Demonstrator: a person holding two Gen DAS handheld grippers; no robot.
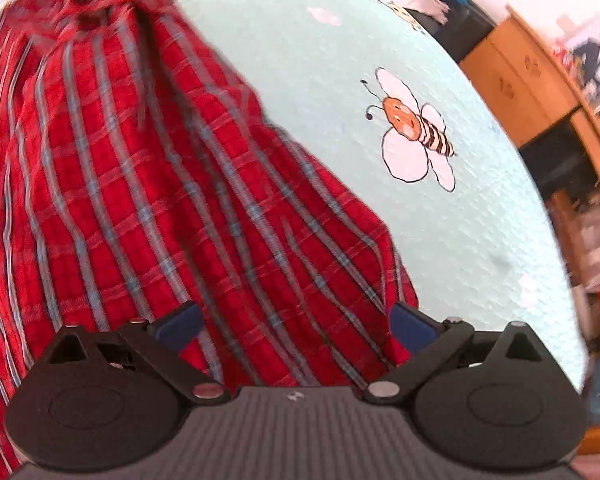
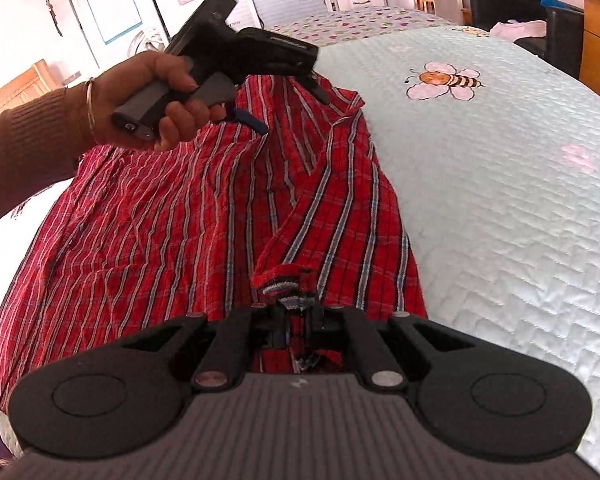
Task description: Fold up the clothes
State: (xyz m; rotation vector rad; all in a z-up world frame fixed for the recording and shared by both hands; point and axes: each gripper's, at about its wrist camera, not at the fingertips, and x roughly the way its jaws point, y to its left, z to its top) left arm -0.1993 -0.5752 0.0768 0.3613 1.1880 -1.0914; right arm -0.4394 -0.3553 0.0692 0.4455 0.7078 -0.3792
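Your red plaid cotton shirt (image 2: 172,216) sprawls on a pale-blue quilted bedspread (image 2: 500,200) with bee prints.
Right gripper (image 2: 296,316) pinches its hem; left gripper (image 1: 296,320) gapes, wooden drawers (image 1: 516,80) nearby.

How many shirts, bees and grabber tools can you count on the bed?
Red plaid cotton shirt: 1
Embroidered striped bee on the pale blue quilt: 1
Black two-finger grippers: 2, left gripper and right gripper
Total: 4
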